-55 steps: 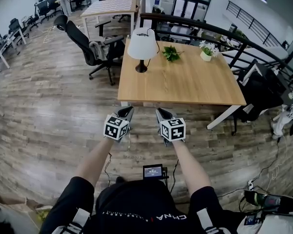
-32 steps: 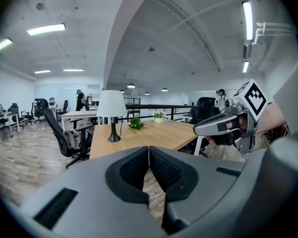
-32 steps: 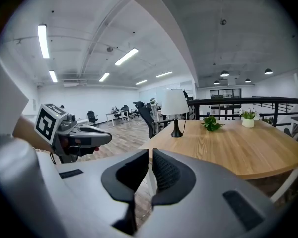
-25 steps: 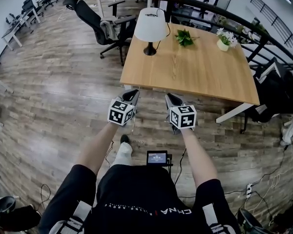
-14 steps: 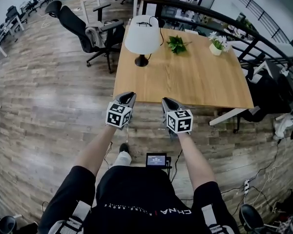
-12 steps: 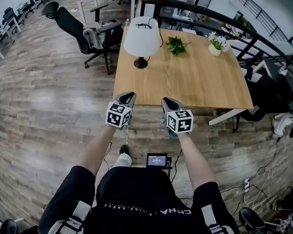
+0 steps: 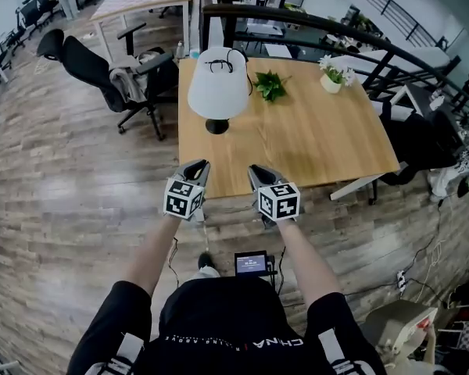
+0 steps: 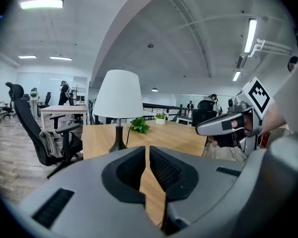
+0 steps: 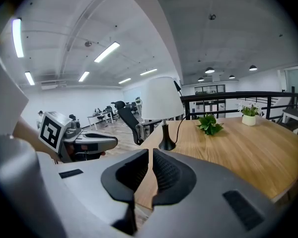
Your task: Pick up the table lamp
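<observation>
The table lamp (image 7: 217, 92) has a white shade and a dark stem and base, with a black cord draped over its top. It stands near the far left of the wooden table (image 7: 313, 143). My left gripper (image 7: 197, 166) and right gripper (image 7: 255, 170) hover side by side at the table's near edge, well short of the lamp. Both are shut, with nothing between the jaws. The left gripper view shows the lamp (image 8: 118, 95) ahead, beyond the left gripper (image 8: 147, 155). In the right gripper view the lamp (image 9: 161, 99) stands past the right gripper (image 9: 150, 157).
A small green plant (image 7: 270, 86) and a white pot of flowers (image 7: 334, 73) sit at the table's far side. A black office chair (image 7: 102, 69) stands left of the table, and a dark railing (image 7: 297, 22) runs behind it. Cables lie on the floor at right.
Both grippers have moved forward together up to the table's near edge. The lamp and table now appear closer, and both sets of jaws stayed shut.
</observation>
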`<act>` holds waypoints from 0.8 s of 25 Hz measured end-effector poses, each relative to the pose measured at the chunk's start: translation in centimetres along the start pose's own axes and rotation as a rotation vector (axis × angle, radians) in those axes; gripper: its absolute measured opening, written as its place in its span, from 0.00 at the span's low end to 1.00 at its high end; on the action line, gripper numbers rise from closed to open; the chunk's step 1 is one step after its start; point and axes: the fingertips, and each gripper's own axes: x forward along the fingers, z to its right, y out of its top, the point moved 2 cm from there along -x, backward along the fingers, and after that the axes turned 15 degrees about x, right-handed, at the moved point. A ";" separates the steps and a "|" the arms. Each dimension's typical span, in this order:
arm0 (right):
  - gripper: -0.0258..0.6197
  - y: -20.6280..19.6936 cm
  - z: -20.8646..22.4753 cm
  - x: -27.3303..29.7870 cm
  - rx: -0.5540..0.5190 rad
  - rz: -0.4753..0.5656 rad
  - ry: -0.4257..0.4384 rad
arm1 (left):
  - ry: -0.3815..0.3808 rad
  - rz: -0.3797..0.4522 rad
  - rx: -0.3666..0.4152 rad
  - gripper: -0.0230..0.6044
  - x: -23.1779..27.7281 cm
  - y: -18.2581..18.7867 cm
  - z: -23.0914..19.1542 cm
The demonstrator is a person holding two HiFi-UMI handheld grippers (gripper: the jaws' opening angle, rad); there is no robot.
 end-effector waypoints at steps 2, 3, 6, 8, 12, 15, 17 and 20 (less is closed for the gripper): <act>0.11 0.3 -0.1 0.9 0.005 0.002 -0.007 | -0.008 0.006 0.002 0.07 0.4 -0.1 -0.8; 0.11 0.4 -0.1 1.2 0.009 0.004 -0.010 | -0.012 0.009 0.003 0.07 0.6 -0.1 -1.1; 0.11 0.8 0.2 1.7 0.016 0.009 -0.019 | -0.023 0.010 0.006 0.07 1.5 -0.1 -1.5; 0.11 1.1 0.5 2.3 0.016 0.010 -0.021 | -0.027 0.009 0.004 0.07 2.2 0.0 -1.9; 0.11 1.7 1.4 4.2 0.021 0.011 -0.010 | -0.028 0.008 0.006 0.07 4.0 0.2 -2.9; 0.11 2.3 2.2 5.8 0.024 0.007 0.014 | -0.012 -0.003 0.002 0.07 5.5 0.3 -3.7; 0.11 2.8 3.1 6.8 0.018 -0.003 0.031 | 0.001 -0.012 -0.004 0.07 6.6 0.5 -4.0; 0.11 4.2 4.8 8.2 0.016 -0.009 0.060 | 0.028 -0.027 -0.012 0.07 8.6 0.9 -4.5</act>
